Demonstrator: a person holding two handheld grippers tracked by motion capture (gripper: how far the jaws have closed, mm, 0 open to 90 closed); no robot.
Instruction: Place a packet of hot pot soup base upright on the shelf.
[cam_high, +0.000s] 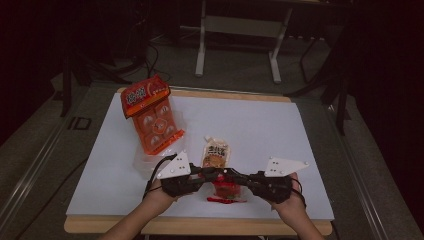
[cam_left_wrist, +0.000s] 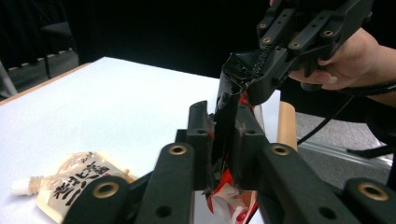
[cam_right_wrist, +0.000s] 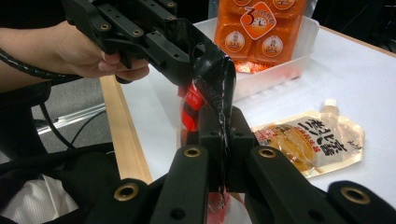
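White sheeting covers the wooden table (cam_high: 200, 135), and the room behind it is dark, with a desk frame (cam_high: 239, 35) on the carpet beyond.

Nearest the person, at the front edge, both hands meet over a small red-and-black snack packet (cam_high: 226, 189). The left gripper (cam_high: 204, 172) has its jaws pressed together on the packet's dark top strip, and the right gripper (cam_high: 239, 178) is clamped on the same strip from the other side; each gripper view shows the crumpled black film (cam_right_wrist: 215, 88) pinched between the two tools, with the red body hanging below. This looks like a tear-open attempt.

Just beyond the packet lies a beige spouted sauce pouch (cam_high: 216, 153), flat on the sheet. Farther back and to the left, an orange multi-pack of sealed cups (cam_high: 152, 120) leans in a clear plastic tray (cam_high: 145, 161).

The risk, as I judge it, is that pulling apart with both grips so close together stretches the film without tearing it, or lets it slip from one pair of jaws. A sudden rip could spill the contents over the table edge.
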